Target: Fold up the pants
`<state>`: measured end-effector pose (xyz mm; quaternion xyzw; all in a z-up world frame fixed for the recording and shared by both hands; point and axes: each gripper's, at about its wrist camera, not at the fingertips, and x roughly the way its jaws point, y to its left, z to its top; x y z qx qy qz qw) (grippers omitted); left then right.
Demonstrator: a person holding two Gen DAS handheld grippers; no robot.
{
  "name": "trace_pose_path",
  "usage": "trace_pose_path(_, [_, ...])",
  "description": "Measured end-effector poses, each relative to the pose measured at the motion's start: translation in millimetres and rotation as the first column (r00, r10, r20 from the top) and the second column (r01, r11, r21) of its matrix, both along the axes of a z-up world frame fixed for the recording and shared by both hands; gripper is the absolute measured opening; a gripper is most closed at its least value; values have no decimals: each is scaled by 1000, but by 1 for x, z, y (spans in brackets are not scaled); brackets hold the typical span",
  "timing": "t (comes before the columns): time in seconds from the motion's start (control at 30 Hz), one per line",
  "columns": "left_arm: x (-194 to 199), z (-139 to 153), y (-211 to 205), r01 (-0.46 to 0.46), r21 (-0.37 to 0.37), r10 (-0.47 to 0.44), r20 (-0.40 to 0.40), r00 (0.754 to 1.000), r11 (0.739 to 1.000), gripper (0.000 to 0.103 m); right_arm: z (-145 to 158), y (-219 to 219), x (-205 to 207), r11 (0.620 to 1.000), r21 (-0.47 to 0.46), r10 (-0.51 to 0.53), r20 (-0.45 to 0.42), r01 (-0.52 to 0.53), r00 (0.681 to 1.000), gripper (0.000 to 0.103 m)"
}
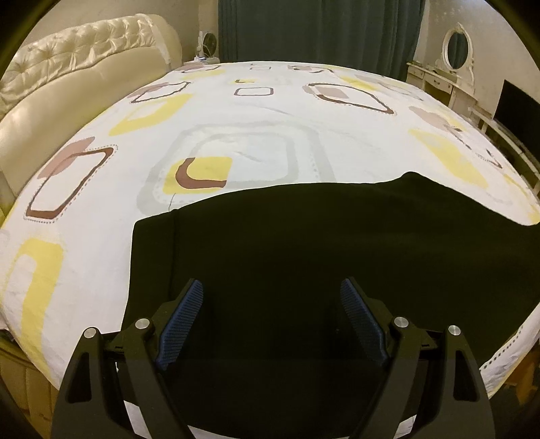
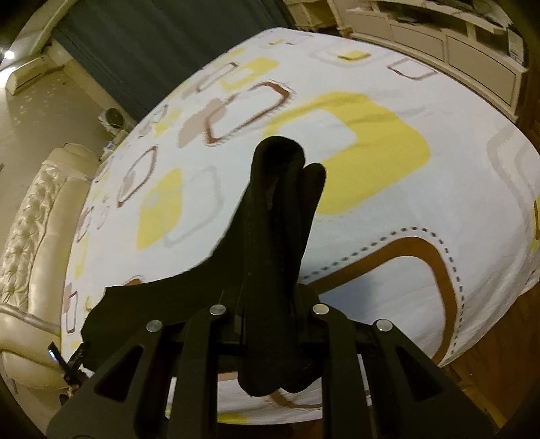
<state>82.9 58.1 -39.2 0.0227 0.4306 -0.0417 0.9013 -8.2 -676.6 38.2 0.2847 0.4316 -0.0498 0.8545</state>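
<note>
- Black, matte cloth: the pants (image 1: 303, 243) lie flat on the bed (image 1: 236, 111) at its near edge, with a straight hem and a seam line along their left end.
- Your left claw (image 1: 271, 293) hangs over the pants with its jaws wide apart and nothing between them; the ribbed blue pads (image 1: 182, 320) face each other across bare black fabric.
- Your right claw (image 2: 270, 304) is clamped on a bunched fold of the pants (image 2: 276, 209), which stands up between the jaws in rounded, soft ridges; the rest trails down to the bed.
- White cotton sheet (image 2: 405, 236) covers the bed, printed with rounded squares in yellow, brown and grey, some edged with dotted lines; it is smooth with a few faint creases.
- Beyond the pants the bed is open cloth right up to the far edge.
- Left of the bed stands a tufted cream headboard (image 1: 77, 44), glossy and padded; behind the bed hang dark green curtains (image 1: 320, 30).
- Right of the bed sits a cream dressing table with an oval mirror (image 1: 457, 47).
- No writing or label can be read.
</note>
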Motion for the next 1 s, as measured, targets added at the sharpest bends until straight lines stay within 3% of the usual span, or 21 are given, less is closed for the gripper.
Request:
trace_pose_path(0.3, [-2, 3, -12, 40, 47, -41, 31, 999, 998, 83, 48, 87, 18, 990, -31, 140, 110, -138, 984, 16])
trace_pose_path(0.47, [-3, 9, -12, 47, 35, -48, 44, 998, 998, 83, 51, 148, 38, 973, -45, 232, 115, -228, 966, 16])
trace_pose_path(0.77, [-3, 20, -7, 33, -16, -32, 66, 997, 999, 83, 3, 248, 76, 937, -54, 346, 30, -344, 938, 16])
trace_pose_path(1.0, [-5, 27, -6, 29, -43, -26, 80, 996, 999, 83, -41, 290, 86, 926, -79, 368, -40, -370, 929, 16])
